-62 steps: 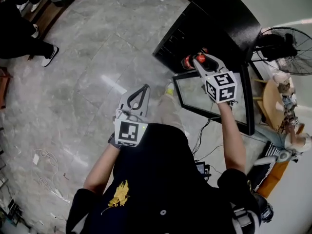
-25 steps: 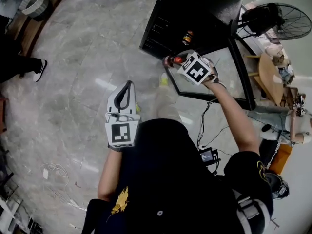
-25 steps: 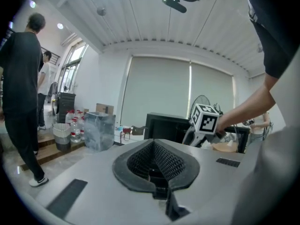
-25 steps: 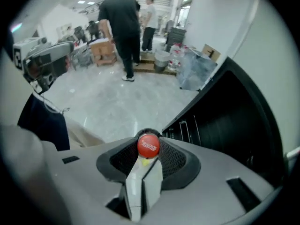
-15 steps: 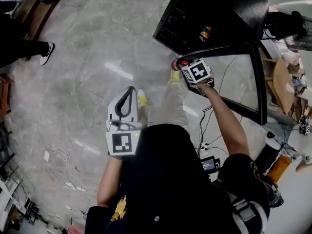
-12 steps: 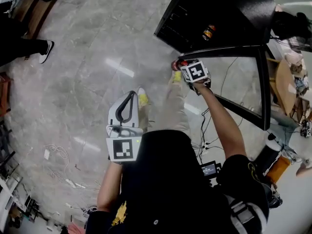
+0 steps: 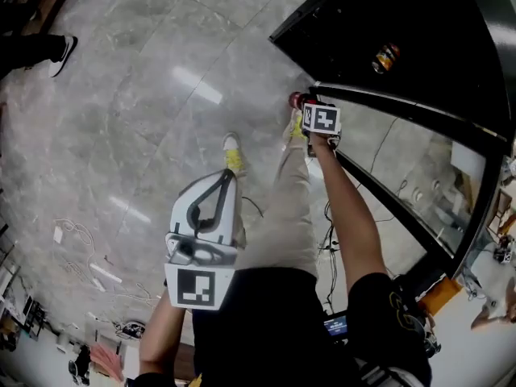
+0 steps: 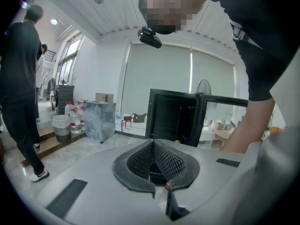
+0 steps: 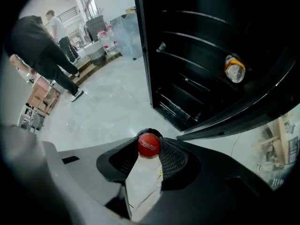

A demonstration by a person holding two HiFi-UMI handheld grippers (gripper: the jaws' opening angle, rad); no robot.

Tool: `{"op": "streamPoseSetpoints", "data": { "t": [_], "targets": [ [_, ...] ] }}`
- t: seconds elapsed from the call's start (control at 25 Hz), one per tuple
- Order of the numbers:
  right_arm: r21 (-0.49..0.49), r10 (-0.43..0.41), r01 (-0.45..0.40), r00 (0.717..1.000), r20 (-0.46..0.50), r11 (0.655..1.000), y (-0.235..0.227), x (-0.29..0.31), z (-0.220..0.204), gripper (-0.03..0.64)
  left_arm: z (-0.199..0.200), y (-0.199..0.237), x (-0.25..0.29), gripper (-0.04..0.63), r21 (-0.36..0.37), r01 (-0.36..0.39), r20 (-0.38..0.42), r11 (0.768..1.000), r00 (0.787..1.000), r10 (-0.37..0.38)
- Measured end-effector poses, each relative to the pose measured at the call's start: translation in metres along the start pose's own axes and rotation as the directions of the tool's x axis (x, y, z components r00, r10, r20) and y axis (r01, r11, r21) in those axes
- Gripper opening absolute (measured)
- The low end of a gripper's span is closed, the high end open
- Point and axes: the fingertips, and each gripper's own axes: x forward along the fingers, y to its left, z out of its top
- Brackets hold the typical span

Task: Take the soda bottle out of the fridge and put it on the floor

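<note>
Jaws of the right gripper (image 9: 150,138) pinch the red-capped soda bottle (image 9: 148,146), out of the open fridge (image 7: 363,22) and low over the floor (image 7: 153,111), apparently not yet set down; the left gripper (image 8: 153,146) is closed and empty.

shirt (image 7: 274,329): black, short-sleeved | trousers (image 7: 286,216): beige | shoes (image 7: 233,160): yellow | left gripper (image 7: 227,176): white, marker cube

grey marble floor (image 7: 145,111). black fridge (image 7: 451,22) standing on it, door open. white cables (image 7: 81,232) lying loose at left.
</note>
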Motion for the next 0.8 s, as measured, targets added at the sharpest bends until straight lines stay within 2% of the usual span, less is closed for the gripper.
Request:
{"op": "streamPoseSetpoints", "data": {
  "t": [0.48, 0.8],
  "targets": [
    [0.053, 0.018, -0.008, 0.985, -0.173, 0.999, 0.013, 0.205, -0.085, 0.130, -0.120, 0.032, 0.075, 0.018, -0.074, -0.003, -0.069, 0.997, 0.998, -0.002],
    [0.072, 0.040, -0.024, 0.970, -0.242, 0.997, 0.020, 0.293, -0.124, 0.130, -0.182, 0.038, 0.108, 0.018, -0.115, -0.021, -0.124, 0.993, 0.992, 0.007]
  ]
}}
